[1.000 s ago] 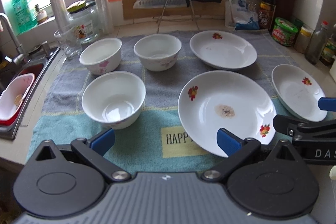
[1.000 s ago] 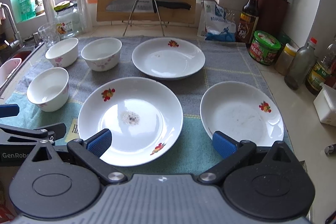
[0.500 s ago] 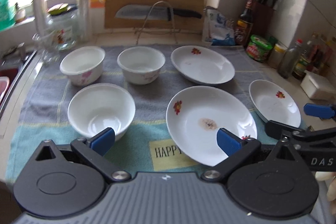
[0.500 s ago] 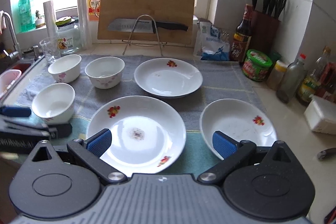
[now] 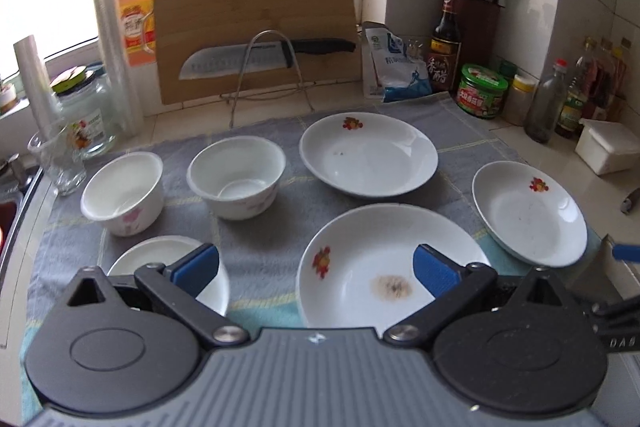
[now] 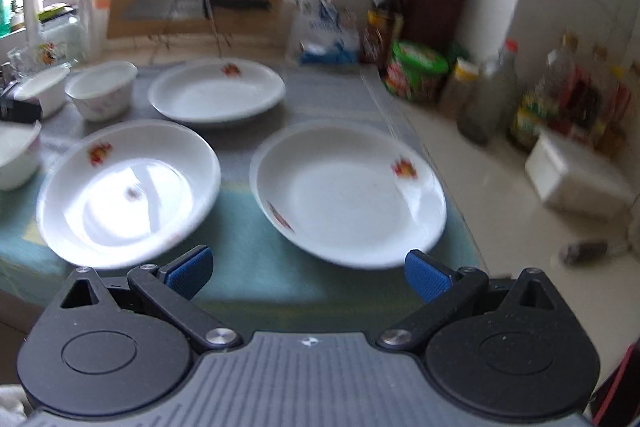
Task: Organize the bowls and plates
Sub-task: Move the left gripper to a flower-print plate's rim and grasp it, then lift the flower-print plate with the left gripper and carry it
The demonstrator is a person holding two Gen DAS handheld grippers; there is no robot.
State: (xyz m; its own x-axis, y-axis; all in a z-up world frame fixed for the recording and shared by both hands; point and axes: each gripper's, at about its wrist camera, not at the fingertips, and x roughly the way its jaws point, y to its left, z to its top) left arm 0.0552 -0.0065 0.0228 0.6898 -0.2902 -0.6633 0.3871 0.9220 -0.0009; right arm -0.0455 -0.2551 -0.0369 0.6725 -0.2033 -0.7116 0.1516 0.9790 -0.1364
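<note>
My left tool (image 5: pixel 316 269) covers most of the near bowl (image 5: pixel 160 253); only its far rim shows at 8 o'clock. It also hides the near edge of the stained plate (image 5: pixel 360 259). At 3 o'clock in the left view, my right tool (image 5: pixel 624 251) is cut by the picture edge, so its state cannot be read there. The whole right view is blurred: the labels on the bottles (image 6: pixel 560 87) at 2 o'clock are unreadable. A small dark object (image 6: pixel 586 249) on the tabletop (image 6: pixel 500 187) at 3 o'clock is too smeared to identify.
</note>
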